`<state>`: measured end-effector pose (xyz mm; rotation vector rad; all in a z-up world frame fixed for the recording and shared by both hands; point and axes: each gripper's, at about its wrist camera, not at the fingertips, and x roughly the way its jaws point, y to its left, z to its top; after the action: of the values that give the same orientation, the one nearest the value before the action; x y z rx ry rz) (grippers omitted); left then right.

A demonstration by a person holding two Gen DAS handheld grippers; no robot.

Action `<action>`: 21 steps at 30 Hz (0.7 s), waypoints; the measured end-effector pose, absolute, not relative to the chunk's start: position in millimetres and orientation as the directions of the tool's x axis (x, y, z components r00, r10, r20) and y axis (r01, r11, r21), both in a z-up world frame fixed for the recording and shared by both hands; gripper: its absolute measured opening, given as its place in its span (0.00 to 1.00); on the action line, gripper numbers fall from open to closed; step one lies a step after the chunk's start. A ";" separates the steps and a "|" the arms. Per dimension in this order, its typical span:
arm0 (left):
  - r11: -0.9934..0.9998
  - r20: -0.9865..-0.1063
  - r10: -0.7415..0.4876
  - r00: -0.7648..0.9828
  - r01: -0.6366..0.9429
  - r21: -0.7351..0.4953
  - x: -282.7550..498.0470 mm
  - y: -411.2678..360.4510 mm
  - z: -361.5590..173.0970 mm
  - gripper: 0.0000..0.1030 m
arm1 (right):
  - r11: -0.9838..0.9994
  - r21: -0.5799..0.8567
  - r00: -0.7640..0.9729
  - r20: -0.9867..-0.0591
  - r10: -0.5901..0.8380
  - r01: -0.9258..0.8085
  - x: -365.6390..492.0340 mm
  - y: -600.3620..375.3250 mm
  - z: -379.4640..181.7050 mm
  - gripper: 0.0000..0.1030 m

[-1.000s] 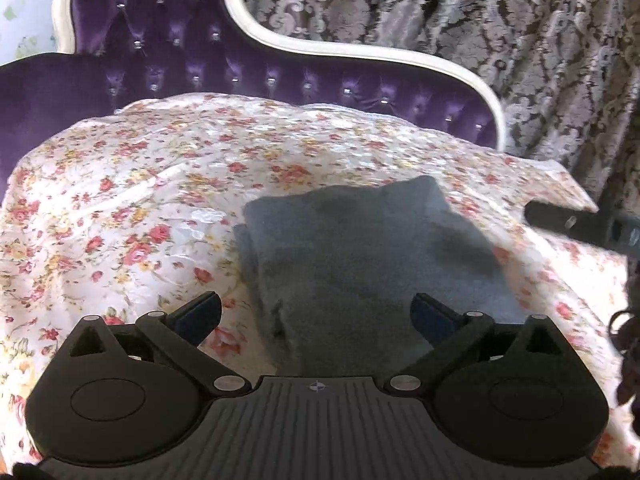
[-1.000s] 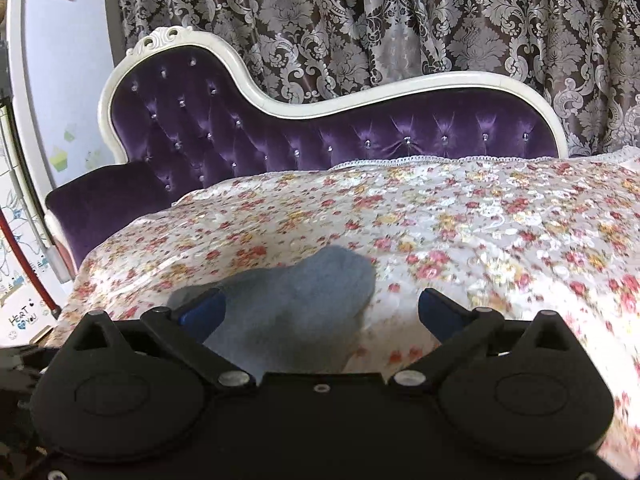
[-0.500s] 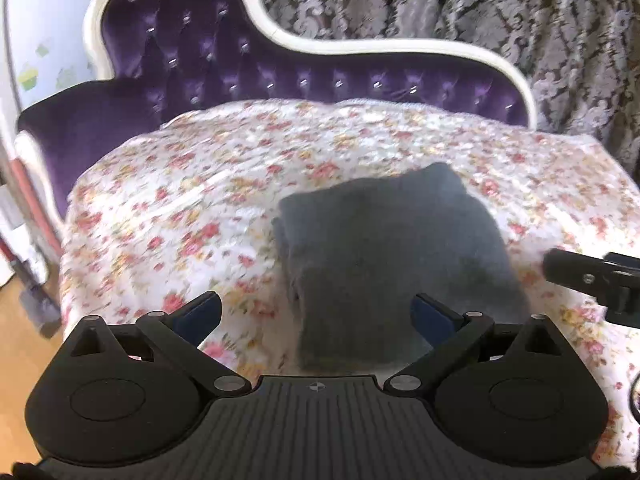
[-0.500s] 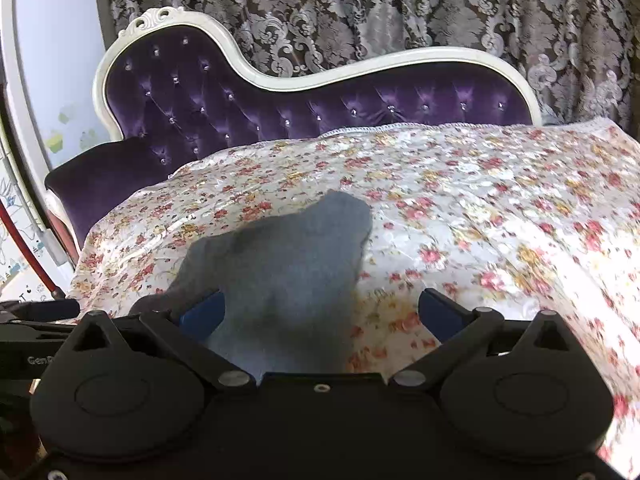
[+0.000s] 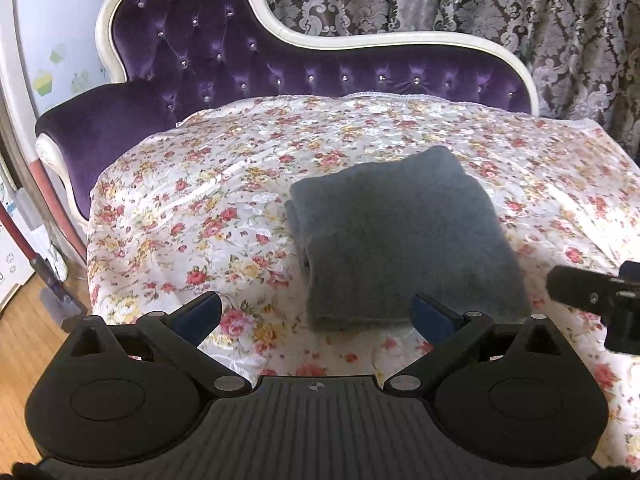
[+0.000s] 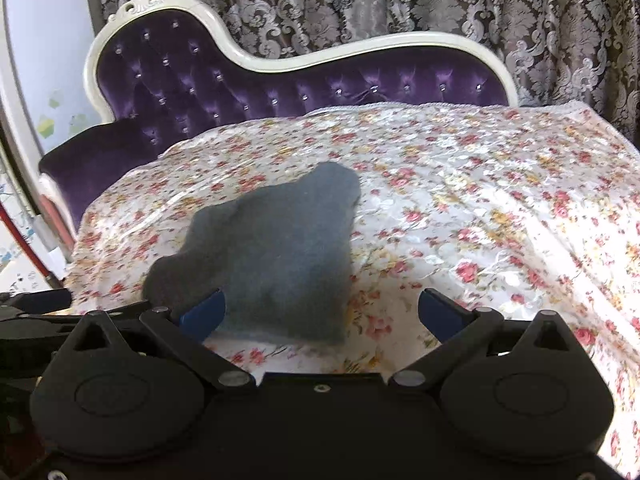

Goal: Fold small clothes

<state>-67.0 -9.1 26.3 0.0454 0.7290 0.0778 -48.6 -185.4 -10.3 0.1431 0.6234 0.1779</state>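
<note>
Floral cover [image 5: 224,184] drapes the purple tufted chaise [image 5: 208,60]; damask curtain [image 5: 520,4] behind.

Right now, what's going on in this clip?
A person is working with two handheld claws over a sofa draped in a floral sheet. A grey garment lies folded on the sheet, a compact rectangle. The left claw and right claw are both open and hold nothing, sitting at its near edge. The fold looks done.

Black left gripper [image 5: 316,316], ribbed body, blue pads — right gripper [image 6: 320,314] black, silver screws
</note>
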 end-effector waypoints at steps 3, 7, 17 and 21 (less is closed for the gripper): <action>0.997 -0.667 0.080 0.740 -0.055 0.058 -71.7 -7.7 26.8 0.99 | 0.973 0.190 0.790 -0.572 0.219 -0.132 -54.3 -182.4 -9.3 1.00; 0.997 -0.675 0.071 0.734 -0.059 0.040 -76.6 -4.6 26.0 0.99 | 0.973 0.191 0.782 -0.583 0.221 -0.132 -59.1 -178.0 -10.7 1.00; 0.997 -0.689 0.068 0.721 -0.064 0.031 -82.1 -3.2 22.6 0.99 | 0.973 0.195 0.779 -0.588 0.220 -0.127 -65.9 -171.9 -12.1 1.00; 0.997 -0.690 0.068 0.721 -0.065 0.031 -82.2 -3.2 22.3 0.99 | 0.975 0.189 0.778 -0.592 0.211 -0.121 -65.1 -171.5 -12.8 1.00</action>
<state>-82.2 -3.2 22.3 0.0047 0.7622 0.0736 -65.1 -171.5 -12.8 0.1432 0.6553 0.1798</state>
